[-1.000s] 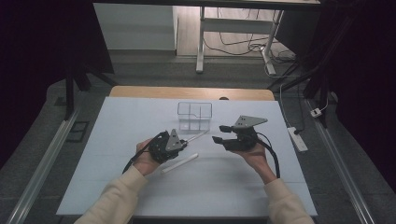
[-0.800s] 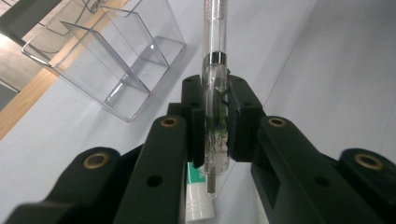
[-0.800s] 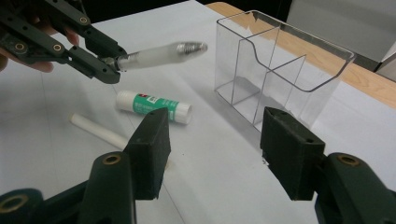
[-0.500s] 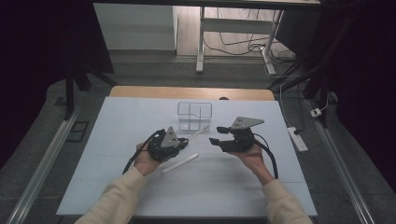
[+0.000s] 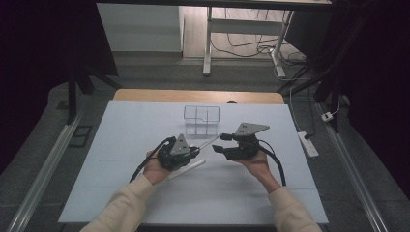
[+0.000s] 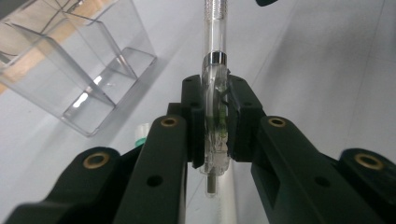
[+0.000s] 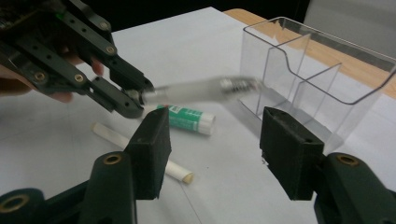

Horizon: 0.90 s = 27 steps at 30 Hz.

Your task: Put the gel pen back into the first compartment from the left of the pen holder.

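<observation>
Left gripper view looks straight along a clear plastic pen [image 6: 215,56] with a chrome ring around its barrel and a thin dark refill showing inside. The left gripper [image 6: 215,122] has its jaws pressed tight against the pen's clear clip end, and the barrel runs away from the jaws above the white table [image 6: 327,70]. Beside it, to the left, stands a clear acrylic organiser box with dividers [image 6: 79,74], resting on the table.

Right gripper view shows the pen as a frosted, slightly blurred tube with a visible spring near its tip, that tip reaching close to the organiser's front wall. The right gripper [image 7: 215,149] has just been closing a little, yet its jaws stand spread with nothing between the pads; the pen hangs beyond them. Under the pen lie a white glue stick with a green label [image 7: 189,119] and a white chalk-like stick [image 7: 140,151].
</observation>
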Available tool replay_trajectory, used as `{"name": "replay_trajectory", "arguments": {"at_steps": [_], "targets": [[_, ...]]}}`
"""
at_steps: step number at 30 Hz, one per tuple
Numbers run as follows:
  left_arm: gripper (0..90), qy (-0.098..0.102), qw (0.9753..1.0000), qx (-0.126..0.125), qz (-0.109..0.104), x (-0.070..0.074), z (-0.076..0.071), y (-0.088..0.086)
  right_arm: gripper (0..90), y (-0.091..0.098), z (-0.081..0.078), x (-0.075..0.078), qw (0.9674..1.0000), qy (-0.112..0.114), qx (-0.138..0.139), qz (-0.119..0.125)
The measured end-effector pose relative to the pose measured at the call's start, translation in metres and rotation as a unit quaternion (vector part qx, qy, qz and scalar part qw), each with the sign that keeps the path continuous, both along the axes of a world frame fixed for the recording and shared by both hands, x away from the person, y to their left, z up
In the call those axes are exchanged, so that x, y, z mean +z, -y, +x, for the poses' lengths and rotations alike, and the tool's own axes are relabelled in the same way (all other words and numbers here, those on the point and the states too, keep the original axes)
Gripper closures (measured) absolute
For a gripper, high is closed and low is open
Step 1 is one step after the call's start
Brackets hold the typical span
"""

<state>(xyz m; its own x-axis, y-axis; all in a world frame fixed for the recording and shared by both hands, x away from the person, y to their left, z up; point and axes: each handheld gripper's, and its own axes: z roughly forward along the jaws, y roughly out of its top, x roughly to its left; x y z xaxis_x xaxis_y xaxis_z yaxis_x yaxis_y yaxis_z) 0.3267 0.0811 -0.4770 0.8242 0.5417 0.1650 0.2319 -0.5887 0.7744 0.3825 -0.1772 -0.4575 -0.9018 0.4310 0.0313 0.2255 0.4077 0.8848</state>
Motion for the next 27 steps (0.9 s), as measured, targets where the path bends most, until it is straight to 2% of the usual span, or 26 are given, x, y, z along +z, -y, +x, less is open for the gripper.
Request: {"name": "replay_trajectory", "arguments": {"at_steps": [6, 12, 21, 27], "targets": [[79.3, -0.003, 1.0000, -0.005, 0.000, -0.0025, -0.0007, 0.0042, 51.6, -0.0037, -0.0024, 0.0011, 1.0000, -0.002, 0.008, 0.004], [79.3, -0.008, 0.9999, -0.004, 0.006, -0.0057, -0.0007, 0.0087, 59.7, -0.0031, -0.0026, 0.0021, 0.9994, -0.018, 0.011, 0.029], [79.2, -0.022, 0.9997, -0.009, 0.010, -0.0080, 0.0011, 0.0110, 66.8, -0.0064, -0.0058, 0.0041, 0.9982, -0.020, 0.030, 0.049], [78.4, -0.017, 0.9998, -0.005, 0.010, -0.0078, 0.0013, 0.0109, 71.7, -0.0073, -0.0075, 0.0064, 0.9971, -0.020, 0.040, 0.061]]}}
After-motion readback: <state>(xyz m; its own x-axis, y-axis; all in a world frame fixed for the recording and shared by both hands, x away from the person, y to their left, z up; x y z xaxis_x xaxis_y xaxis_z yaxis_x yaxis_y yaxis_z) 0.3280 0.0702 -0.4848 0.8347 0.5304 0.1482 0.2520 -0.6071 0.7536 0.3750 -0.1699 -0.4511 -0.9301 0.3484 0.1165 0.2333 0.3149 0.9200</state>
